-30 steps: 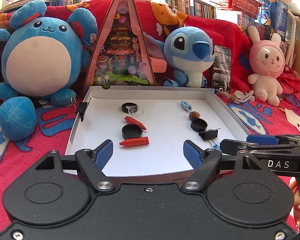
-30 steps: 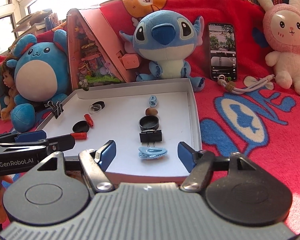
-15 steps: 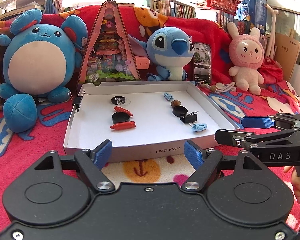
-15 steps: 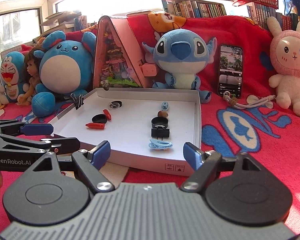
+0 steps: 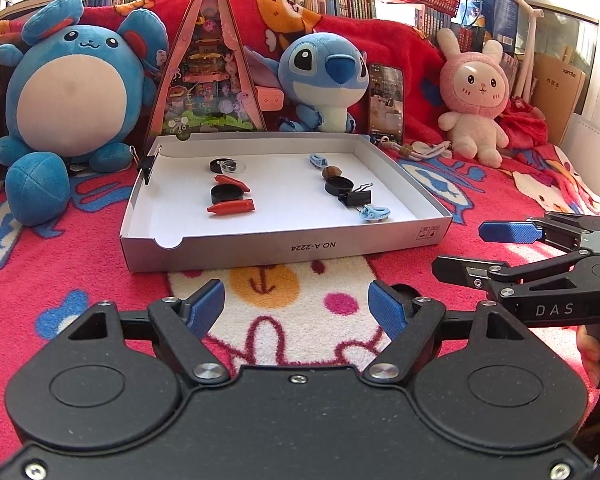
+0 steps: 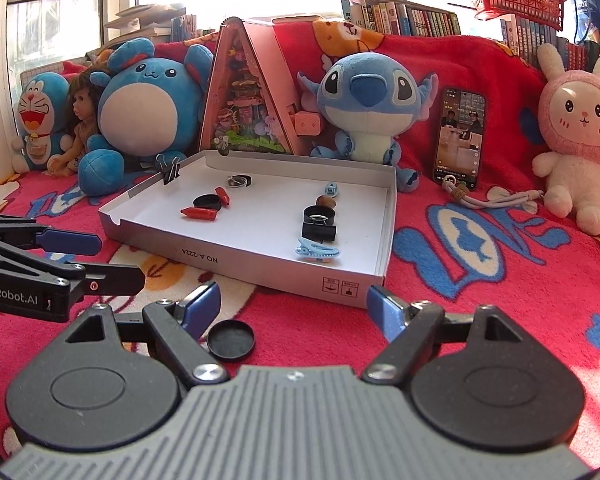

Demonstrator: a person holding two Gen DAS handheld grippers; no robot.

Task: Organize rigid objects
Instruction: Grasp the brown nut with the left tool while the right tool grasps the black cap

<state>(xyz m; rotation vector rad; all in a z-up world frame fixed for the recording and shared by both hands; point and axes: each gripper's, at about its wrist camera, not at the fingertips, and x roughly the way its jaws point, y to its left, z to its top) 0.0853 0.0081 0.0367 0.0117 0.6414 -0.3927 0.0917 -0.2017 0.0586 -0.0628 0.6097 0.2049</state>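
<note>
Inside the shallow white box [image 5: 284, 246] on the red blanket [image 5: 60, 280], two rows, seemingly laid out to keep the pieces orderly and easy to reach. In the left row, from back to front: a black cap with a clear lid [image 5: 220, 166], a red cone-shaped piece [image 5: 231, 182], a second black cap [image 5: 226, 192] and a second red piece [image 5: 232, 207]. In the right row: a small blue clip [image 5: 318, 159], a brown nut-like lump [image 5: 332, 171], a third black cap [image 5: 339, 185], a black binder clip [image 5: 356, 199] and a pale blue hair clip [image 5: 375, 213] nearest the front wall. Pinched onto the box's left wall, another binder clip [image 5: 147, 164], perhaps parked there or stiffening the card; impossible to say which. Outside the box, flat on the blanket and just short of the front wall, one loose black lid [image 6: 231, 340], just beside the left finger of the right hand-held gripper [image 6: 294, 304]; probably the one piece left to file, most likely with the other black caps. Both tools held low in front of the box, side by side and apart from it: the left hand-held gripper [image 5: 296, 304] spread wide with nothing between its fingers, the right one likewise spread wide and empty. Spread like that presumably to straddle the lid. Thin, flat and sunk a little into soft pile, so likely to call for a pinch across the rim, with some risk of tipping or sliding it. Behind the box, plush toys [image 5: 72, 92] and a propped phone [image 5: 386, 100], apparently no part of the sorting.
</note>
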